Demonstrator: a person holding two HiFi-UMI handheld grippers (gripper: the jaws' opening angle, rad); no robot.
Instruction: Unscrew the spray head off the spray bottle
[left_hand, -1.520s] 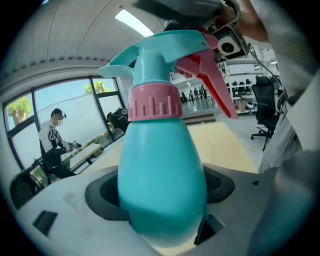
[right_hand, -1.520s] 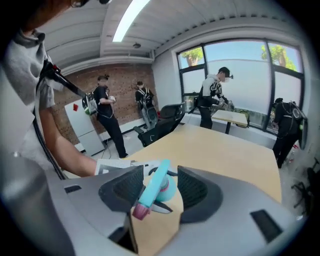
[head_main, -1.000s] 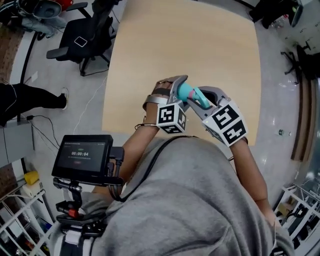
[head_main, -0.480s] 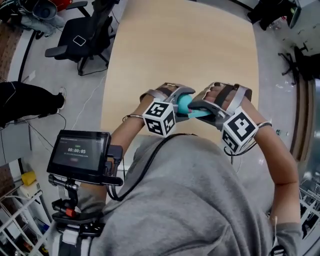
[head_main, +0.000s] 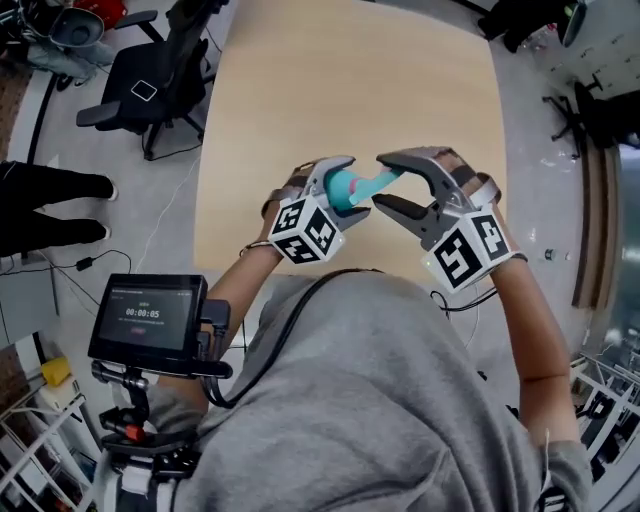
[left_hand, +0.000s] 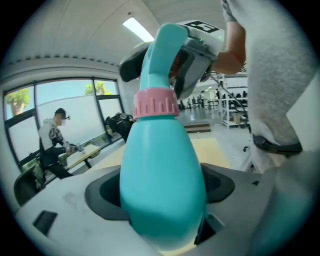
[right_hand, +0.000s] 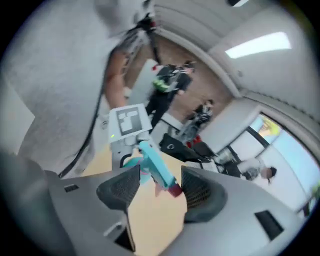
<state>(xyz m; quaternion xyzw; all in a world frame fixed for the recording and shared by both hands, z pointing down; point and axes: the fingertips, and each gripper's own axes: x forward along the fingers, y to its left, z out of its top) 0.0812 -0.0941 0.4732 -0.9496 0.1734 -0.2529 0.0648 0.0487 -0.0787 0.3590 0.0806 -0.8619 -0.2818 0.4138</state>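
Note:
A teal spray bottle (left_hand: 162, 185) with a pink collar (left_hand: 155, 104) and a teal spray head (left_hand: 165, 55) is held above the wooden table (head_main: 350, 80). My left gripper (head_main: 350, 187) is shut on the bottle's body, which fills the space between its pads (left_hand: 162, 192). My right gripper (head_main: 383, 182) faces it from the right and its jaws are opening. The spray head (right_hand: 157, 167) with its dark red nozzle tip (right_hand: 175, 190) lies between the right gripper's (right_hand: 160, 187) pads, with a gap on each side. The collar sits on the bottle's neck.
The table's near edge runs just under both grippers. A black office chair (head_main: 150, 85) stands on the floor at the left, and a person's legs (head_main: 50, 200) are further left. A small screen on a rig (head_main: 145, 315) hangs by my left forearm.
The right gripper's jaws have spread apart and let go of the spray head. Both grippers have shifted a little farther over the table, the bottle still in the left one.

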